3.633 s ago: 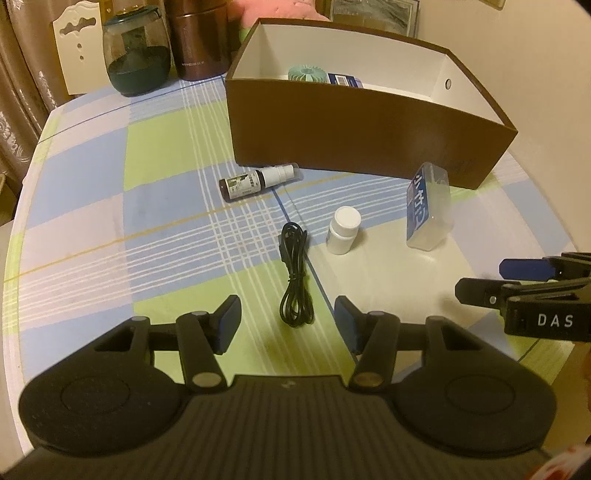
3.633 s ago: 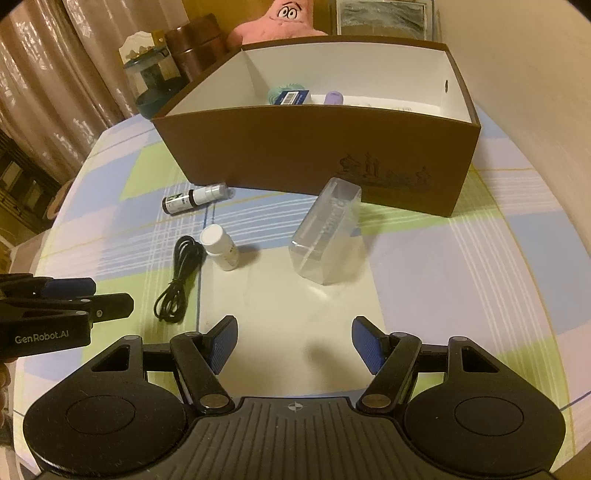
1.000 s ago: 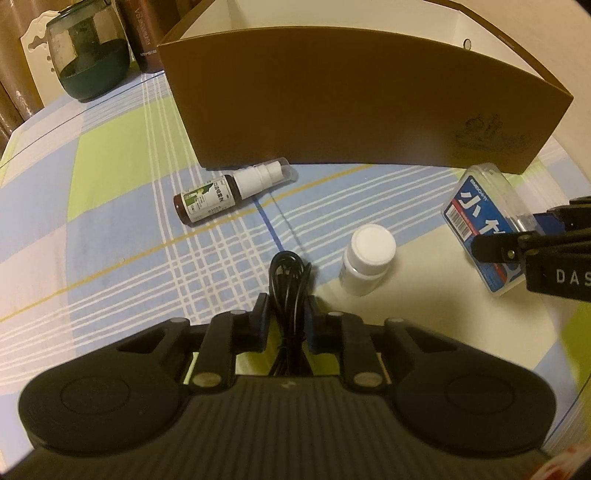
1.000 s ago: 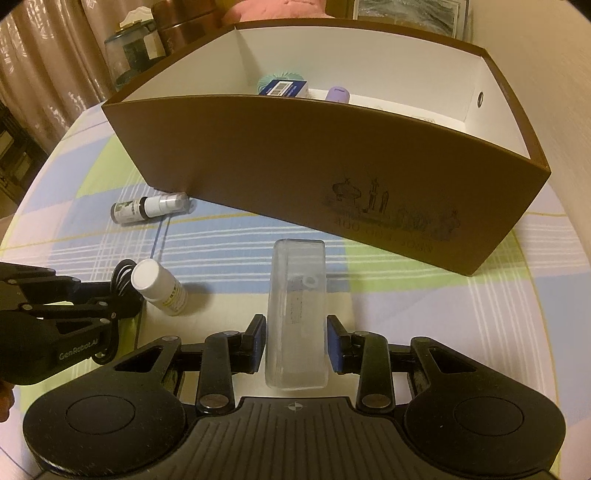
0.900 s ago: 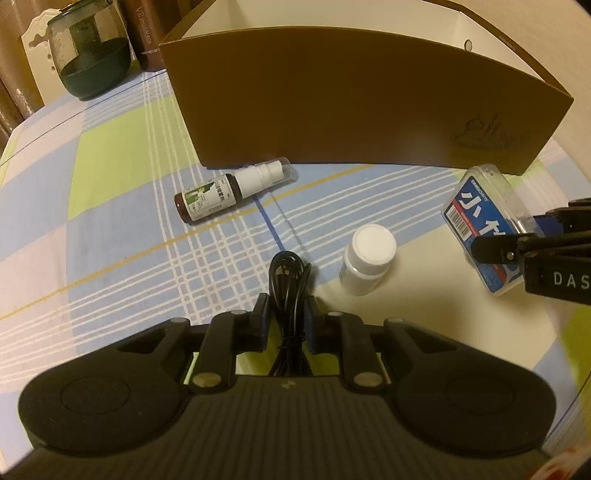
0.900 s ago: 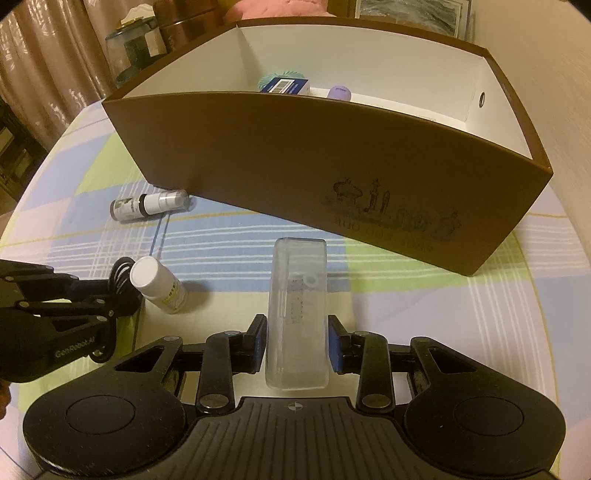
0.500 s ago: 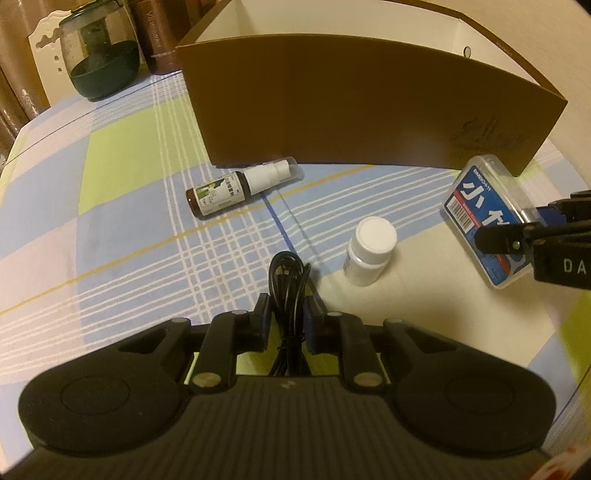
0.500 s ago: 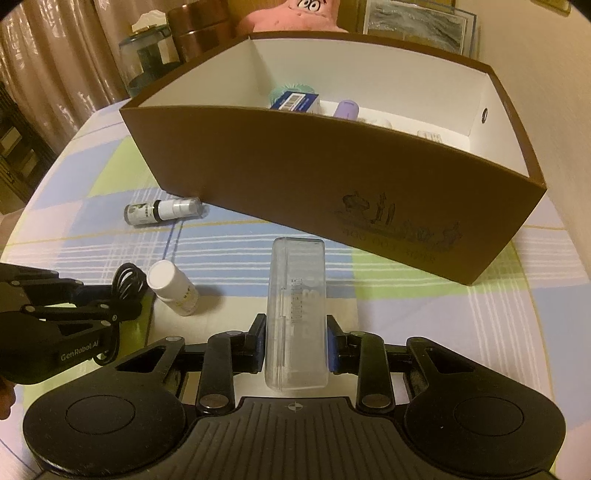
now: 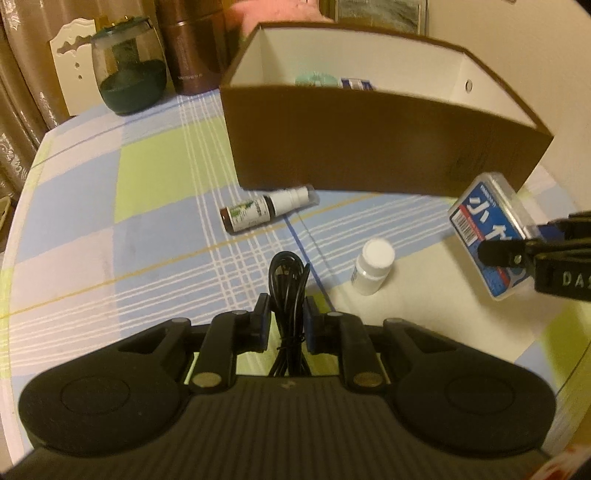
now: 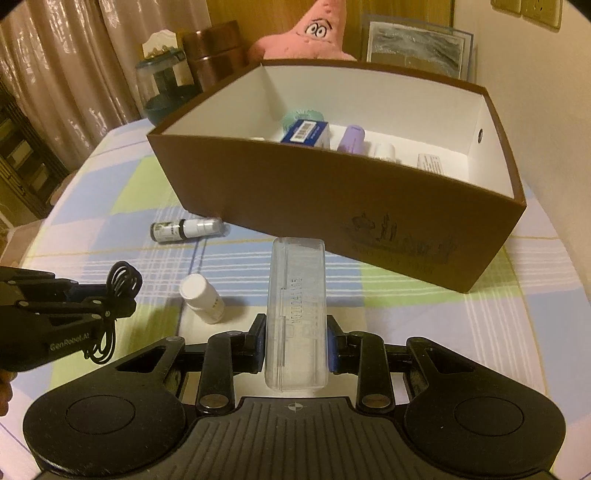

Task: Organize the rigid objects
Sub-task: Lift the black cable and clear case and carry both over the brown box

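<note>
A worktop [image 9: 155,192] covered in a cloth of pale blue, green and white checks fills both wrist views under warm indoor light, with beige curtains [image 10: 62,55] hanging to the left and a cream wall to the right. At the far edge stand a glass jar [image 9: 127,79] with a dark fill, a brown canister [image 9: 188,51], a pink star-shaped plush toy [image 10: 314,29] and a framed picture [image 10: 417,44]. An open brown box [image 10: 295,206] with a white lining sits toward the back of the worktop; a blue carton [image 10: 306,133], a lilac tube [image 10: 352,138] and other small items lie inside. The left gripper [image 9: 283,326] is clamped on a coiled black cable [image 9: 288,288], which hangs clear of the cloth in the right wrist view. The right gripper [image 10: 295,341] holds a clear plastic case [image 10: 297,314] lengthwise between its blue pads, near the front of the box; from the left wrist view the case shows a blue-and-red label with a barcode. Still on the cloth, a small white bottle [image 9: 372,266] with a white cap stands between the two grippers, and a dark spray bottle [image 9: 266,210] with a green label lies on its side just in front of the box wall.
</note>
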A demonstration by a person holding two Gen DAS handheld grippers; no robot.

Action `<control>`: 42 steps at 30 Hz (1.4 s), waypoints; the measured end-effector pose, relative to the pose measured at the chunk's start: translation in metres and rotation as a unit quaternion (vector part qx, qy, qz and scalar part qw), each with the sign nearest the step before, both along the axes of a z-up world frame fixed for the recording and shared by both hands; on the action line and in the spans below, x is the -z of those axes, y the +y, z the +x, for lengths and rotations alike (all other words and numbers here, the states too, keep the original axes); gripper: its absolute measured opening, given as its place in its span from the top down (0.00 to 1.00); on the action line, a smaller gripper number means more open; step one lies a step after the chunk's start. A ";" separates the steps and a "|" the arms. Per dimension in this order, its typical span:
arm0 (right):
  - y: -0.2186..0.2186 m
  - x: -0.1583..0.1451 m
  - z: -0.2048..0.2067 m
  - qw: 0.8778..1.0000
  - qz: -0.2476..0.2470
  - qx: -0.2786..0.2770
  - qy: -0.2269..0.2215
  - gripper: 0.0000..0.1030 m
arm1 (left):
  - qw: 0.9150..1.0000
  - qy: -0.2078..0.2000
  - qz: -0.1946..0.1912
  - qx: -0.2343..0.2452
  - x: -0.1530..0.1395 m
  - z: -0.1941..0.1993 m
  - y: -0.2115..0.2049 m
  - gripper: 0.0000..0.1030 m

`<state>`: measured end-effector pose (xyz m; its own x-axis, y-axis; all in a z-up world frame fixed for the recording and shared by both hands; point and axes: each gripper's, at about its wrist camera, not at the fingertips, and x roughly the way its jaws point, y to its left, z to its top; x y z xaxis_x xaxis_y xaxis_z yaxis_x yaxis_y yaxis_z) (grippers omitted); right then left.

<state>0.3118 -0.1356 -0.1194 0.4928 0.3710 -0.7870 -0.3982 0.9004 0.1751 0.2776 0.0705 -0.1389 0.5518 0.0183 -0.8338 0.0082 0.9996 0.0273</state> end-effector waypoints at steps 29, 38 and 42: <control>-0.046 -0.081 0.035 0.995 0.046 0.044 -0.080 0.70 | 0.993 -0.103 -0.005 0.060 -0.099 0.047 -0.052 0.84; -0.059 -0.092 0.079 0.993 0.042 0.061 -0.094 0.70 | 0.988 -0.120 -0.004 0.093 -0.116 0.105 -0.085 0.84; -0.064 -0.087 0.101 0.993 0.033 0.067 -0.092 0.70 | 0.988 -0.113 -0.002 0.103 -0.114 0.133 -0.097 0.84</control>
<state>0.4131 -0.1998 -0.0324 0.6752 0.3401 -0.6545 -0.3058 0.9366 0.1712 0.4103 -0.0264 -0.0252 0.7158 -0.1166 -0.6885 0.2051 0.9776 0.0476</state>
